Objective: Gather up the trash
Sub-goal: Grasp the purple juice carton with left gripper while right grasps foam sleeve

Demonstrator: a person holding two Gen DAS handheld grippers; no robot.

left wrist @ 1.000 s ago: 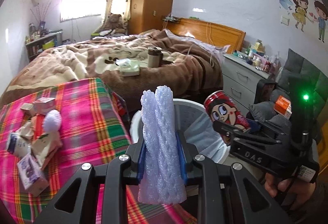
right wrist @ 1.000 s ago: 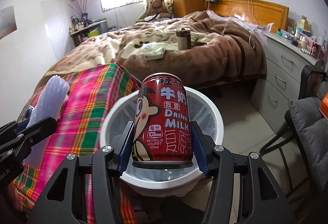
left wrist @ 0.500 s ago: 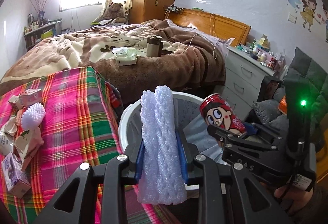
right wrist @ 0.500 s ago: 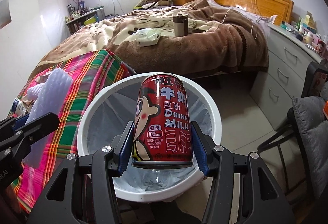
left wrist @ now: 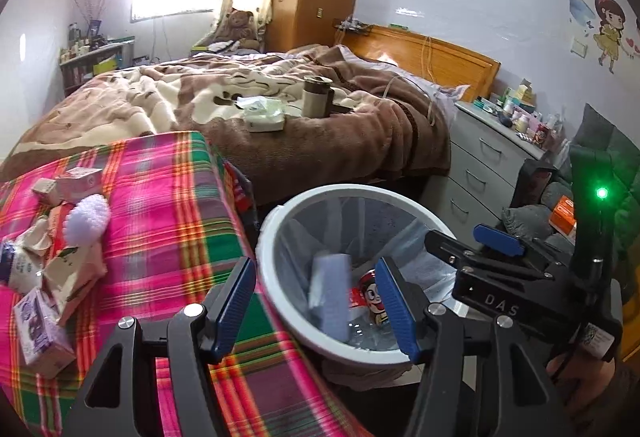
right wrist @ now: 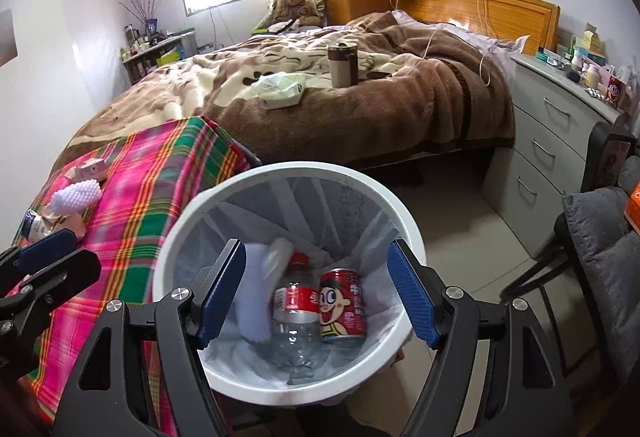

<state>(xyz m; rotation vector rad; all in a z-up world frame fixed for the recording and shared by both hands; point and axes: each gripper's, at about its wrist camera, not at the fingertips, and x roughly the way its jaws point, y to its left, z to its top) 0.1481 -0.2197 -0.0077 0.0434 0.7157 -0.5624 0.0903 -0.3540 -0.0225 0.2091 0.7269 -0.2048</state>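
Both held items have been released since a second ago: the foam wrap (left wrist: pixel 330 295) that was clamped upright in the left gripper (left wrist: pixel 316 307) and the red milk can (right wrist: pixel 343 304) that was clamped in the right gripper (right wrist: pixel 316 299) are now seen inside the white trash bin (right wrist: pixel 188 213). A brown blanketed bed (right wrist: pixel 360 97) is seen beyond the bin, and a grey drawer unit (right wrist: pixel 552 141) stands at its right. A table under a pink and green plaid cloth (left wrist: pixel 168 221) is set just beside the bin, on its left. The bin is lined with a clear bag, and its mouth lies below both tools. The left gripper's jaws are opening, with nothing pressed between the blue pads; the foam wrap is seen blurred between them, down in the bin. The right gripper's jaws are opening too, and nothing is held by them. At the bin's bottom the can is lying beside a clear plastic bottle (right wrist: pixel 294 321) with a red label, the foam wrap at the bottle's left. Small cartons (left wrist: pixel 40 333) and a white brush (left wrist: pixel 88 219) are left on the cloth.
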